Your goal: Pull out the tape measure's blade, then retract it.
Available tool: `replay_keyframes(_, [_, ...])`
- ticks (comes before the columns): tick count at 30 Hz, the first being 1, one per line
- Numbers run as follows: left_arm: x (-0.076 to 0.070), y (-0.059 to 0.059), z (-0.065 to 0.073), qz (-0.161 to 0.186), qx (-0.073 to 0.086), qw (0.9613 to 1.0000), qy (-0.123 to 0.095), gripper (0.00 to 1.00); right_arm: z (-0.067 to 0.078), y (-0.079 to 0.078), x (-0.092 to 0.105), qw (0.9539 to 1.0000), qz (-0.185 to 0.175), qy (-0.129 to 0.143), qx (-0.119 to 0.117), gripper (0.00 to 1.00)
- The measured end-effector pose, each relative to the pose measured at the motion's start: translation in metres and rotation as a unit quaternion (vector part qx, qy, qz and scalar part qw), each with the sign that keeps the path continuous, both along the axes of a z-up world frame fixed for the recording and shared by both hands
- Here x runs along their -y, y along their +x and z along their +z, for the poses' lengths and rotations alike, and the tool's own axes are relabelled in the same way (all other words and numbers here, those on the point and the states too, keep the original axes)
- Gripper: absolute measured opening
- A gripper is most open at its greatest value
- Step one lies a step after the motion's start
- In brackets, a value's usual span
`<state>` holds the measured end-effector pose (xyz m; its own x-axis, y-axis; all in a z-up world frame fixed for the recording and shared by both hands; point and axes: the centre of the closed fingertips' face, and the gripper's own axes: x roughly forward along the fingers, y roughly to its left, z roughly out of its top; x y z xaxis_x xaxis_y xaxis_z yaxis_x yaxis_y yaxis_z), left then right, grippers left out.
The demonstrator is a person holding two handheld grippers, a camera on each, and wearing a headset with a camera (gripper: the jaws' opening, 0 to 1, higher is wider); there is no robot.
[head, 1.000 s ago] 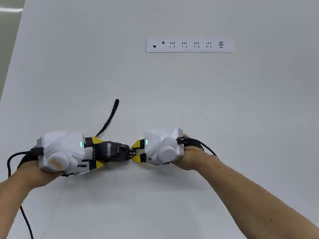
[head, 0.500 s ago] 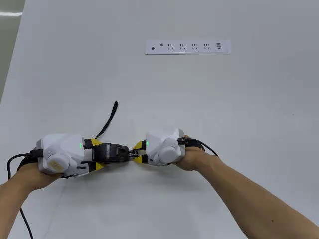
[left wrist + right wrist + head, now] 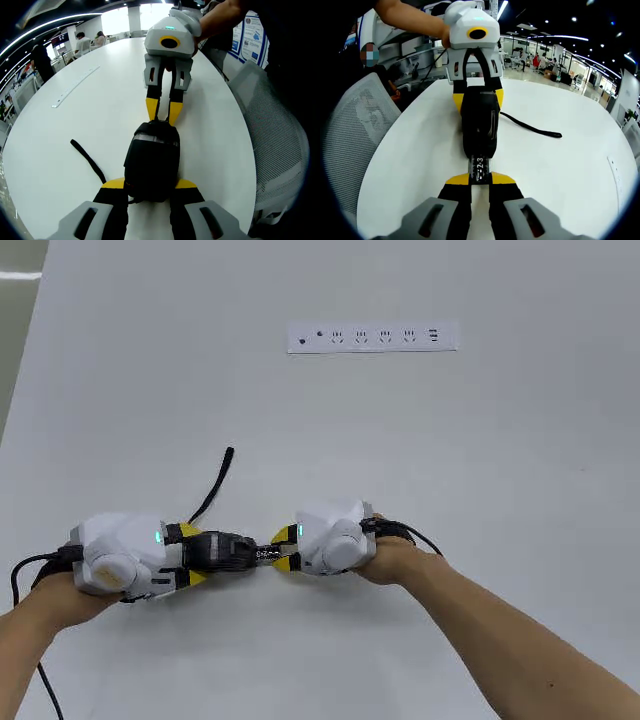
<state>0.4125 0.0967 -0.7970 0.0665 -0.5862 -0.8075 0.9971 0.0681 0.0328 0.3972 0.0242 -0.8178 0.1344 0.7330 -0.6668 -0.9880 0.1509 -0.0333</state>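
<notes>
A black tape measure [image 3: 222,550] lies on the white table [image 3: 420,460], and my left gripper [image 3: 195,553] is shut on its case. In the left gripper view the case [image 3: 152,160] sits between the yellow-tipped jaws of my left gripper [image 3: 150,184]. A short length of blade [image 3: 265,553] sticks out to the right. My right gripper [image 3: 280,549] is shut on the blade's tip. The right gripper view shows the printed blade [image 3: 480,167] pinched by my right gripper [image 3: 480,178], with the case [image 3: 479,125] beyond. A black wrist strap [image 3: 215,485] trails from the case.
A white power strip [image 3: 372,337] lies at the far side of the table. Black cables [image 3: 20,580] run from both grippers toward the person. A grey mesh chair [image 3: 270,125] stands off the table's edge. People and desks show in the far background.
The two grippers have drawn slightly apart. A short stretch of blade now shows between the case and the right gripper's jaws, where they were almost touching.
</notes>
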Motion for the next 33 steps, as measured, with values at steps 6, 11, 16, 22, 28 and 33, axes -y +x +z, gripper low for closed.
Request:
replay_keyframes(6, [0.001,0.0,0.0,0.0,0.0,1.0,0.0,0.29,-0.001,-0.001,0.007,1.0,0.0,-0.003,0.0,0.1])
replay_keyframes(11, [0.001,0.0,0.001,0.0,0.0,1.0,0.0,0.29,-0.002,-0.002,0.012,1.0,0.001,-0.005,0.0,0.1])
replay_keyframes(16, [0.001,-0.001,0.001,-0.001,0.0,1.0,0.0,0.29,-0.002,-0.003,0.017,1.0,0.0,-0.006,-0.001,0.1])
replay_keyframes(22, [0.001,-0.001,0.001,-0.002,0.001,1.0,-0.001,0.29,-0.002,-0.004,0.023,1.0,0.0,-0.009,-0.001,0.1])
replay_keyframes(28, [0.001,-0.001,0.001,-0.004,-0.001,1.0,-0.001,0.29,-0.002,-0.006,0.03,0.9999,-0.001,-0.012,-0.002,0.1])
replay_keyframes(33, [0.0,-0.001,0.0,-0.006,-0.002,1.0,-0.002,0.29,-0.002,-0.007,0.036,0.9999,-0.002,-0.014,-0.003,0.1])
